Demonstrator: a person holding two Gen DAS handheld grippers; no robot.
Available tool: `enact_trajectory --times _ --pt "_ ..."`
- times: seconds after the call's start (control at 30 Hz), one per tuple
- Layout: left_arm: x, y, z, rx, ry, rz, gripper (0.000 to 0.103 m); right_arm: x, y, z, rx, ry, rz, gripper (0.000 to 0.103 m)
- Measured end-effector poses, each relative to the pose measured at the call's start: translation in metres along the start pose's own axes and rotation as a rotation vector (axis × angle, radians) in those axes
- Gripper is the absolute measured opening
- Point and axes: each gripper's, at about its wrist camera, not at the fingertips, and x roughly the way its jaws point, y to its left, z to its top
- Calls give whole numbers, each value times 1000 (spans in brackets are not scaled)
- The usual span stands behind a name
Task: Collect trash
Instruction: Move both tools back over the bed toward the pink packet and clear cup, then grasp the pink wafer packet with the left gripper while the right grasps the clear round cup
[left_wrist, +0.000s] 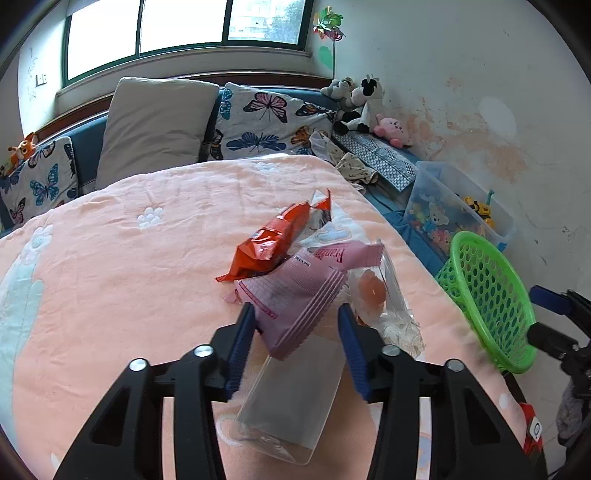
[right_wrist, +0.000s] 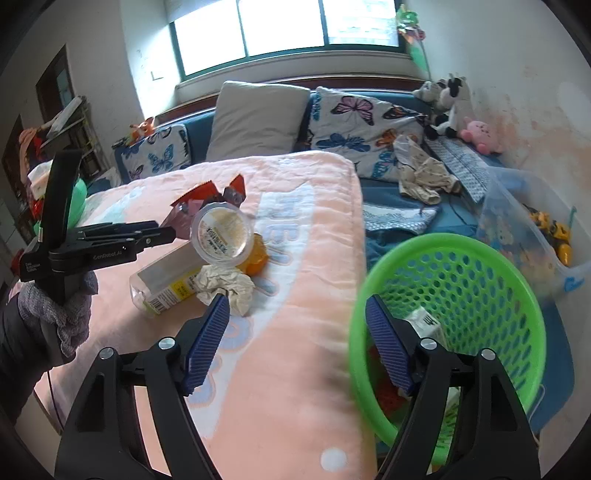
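Left gripper (left_wrist: 295, 314): fingers (left_wrist: 242, 347) pinch the lower end of the pink wrapper (left_wrist: 295, 295), over the clear bottle (left_wrist: 291, 402).
Right gripper (right_wrist: 295, 317): fingers spread, nothing between them; one finger (right_wrist: 388, 347) just inside the basket rim.
Trash pile: orange wrapper (left_wrist: 269, 243), jelly cup (right_wrist: 221, 230), crumpled tissue (right_wrist: 231, 282), heaped together on the bed (left_wrist: 110, 258) near its right edge.
Green basket (right_wrist: 480, 295): beside the bed's right edge, some packaging inside.

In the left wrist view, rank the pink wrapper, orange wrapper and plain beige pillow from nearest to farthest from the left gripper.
1. pink wrapper, between the left gripper's fingertips.
2. orange wrapper, just beyond, on the blanket.
3. beige pillow, at the bed's far end.
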Motion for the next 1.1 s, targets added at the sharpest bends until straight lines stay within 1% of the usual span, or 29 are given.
enact_trajectory --times 0.07,0.1,0.2,0.3,0.47,0.63,0.87,1.1 --pt "-1 0 -1 5 -6 -13 35 9 5 3 -11 13 15 77" --pt "-2 -1 -2 14 -9 -24 27 13 6 4 -13 19 25 77" --pt "-5 -1 -2 27 -17 -40 17 22 10 6 -17 34 51 80" --pt "-11 0 -3 30 -26 -42 11 31 14 10 -18 41 83 81" --pt "-20 8 -5 12 -37 -41 6 46 25 17 -34 50 131 83" --pt "-30 21 -7 -27 -44 -44 4 62 35 23 -46 55 164 85" --pt "-48 39 -10 -71 -65 -50 2 93 34 36 8 79 252 87" --pt "-60 48 -11 -91 -81 -53 2 114 33 47 50 94 301 87"
